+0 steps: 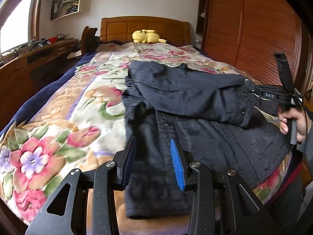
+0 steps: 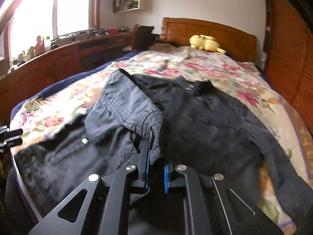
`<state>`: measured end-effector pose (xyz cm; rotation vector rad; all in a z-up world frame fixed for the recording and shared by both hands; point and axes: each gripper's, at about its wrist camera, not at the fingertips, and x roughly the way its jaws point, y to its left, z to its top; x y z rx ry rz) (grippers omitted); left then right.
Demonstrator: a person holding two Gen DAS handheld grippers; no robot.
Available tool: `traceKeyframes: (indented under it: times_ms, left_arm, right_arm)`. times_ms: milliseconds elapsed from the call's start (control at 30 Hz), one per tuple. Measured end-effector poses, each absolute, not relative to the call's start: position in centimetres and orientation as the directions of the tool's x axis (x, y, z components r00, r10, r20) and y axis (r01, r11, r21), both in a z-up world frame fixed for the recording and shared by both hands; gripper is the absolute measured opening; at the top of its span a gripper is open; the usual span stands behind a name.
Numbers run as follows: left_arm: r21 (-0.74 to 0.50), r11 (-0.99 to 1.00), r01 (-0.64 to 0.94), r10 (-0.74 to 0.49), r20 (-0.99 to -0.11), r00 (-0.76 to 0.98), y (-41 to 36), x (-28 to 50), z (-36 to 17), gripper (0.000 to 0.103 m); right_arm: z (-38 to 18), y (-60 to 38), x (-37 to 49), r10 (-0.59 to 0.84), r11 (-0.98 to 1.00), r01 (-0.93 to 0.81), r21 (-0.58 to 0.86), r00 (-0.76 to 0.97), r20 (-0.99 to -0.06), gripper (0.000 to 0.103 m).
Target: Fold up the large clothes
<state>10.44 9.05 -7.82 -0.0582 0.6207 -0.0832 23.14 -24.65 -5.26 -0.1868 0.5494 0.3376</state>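
A dark navy jacket lies on the floral bedspread, one sleeve folded across its front. My left gripper is open, its jaws either side of the jacket's lower left edge. My right gripper is shut on the cuff of the folded sleeve and holds it above the jacket body. In the left wrist view the right gripper shows at the far right, held by a hand, with the sleeve cuff in it.
A yellow plush toy lies by the wooden headboard. A long wooden desk with clutter runs along the left under a window. A wooden wardrobe stands to the right of the bed.
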Motion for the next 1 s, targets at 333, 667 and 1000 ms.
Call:
traceKeyframes:
  times_ms: [333, 667, 1000]
  left_arm:
    - [-0.061, 0.992, 0.112, -0.127, -0.582, 0.803, 5.3, 12.4, -7.5, 0.038]
    - [-0.062, 0.989, 0.138, -0.147, -0.598, 0.788, 3.3, 13.0, -7.7, 0.038]
    - [-0.087, 0.982, 0.166, -0.184, -0.603, 0.776, 1.1, 14.2, -7.8, 0.038]
  right_arm:
    - [-7.1, -28.9, 23.0, 0.174, 0.967, -0.25, -0.045, 0.781, -0.6, 0.011]
    - [-7.2, -28.5, 21.9, 0.125, 0.973, -0.213, -0.087, 0.807, -0.578, 0.057]
    - [-11.1, -27.0, 20.2, 0.224, 0.937, -0.344, -0.054, 0.715, -0.662, 0.061]
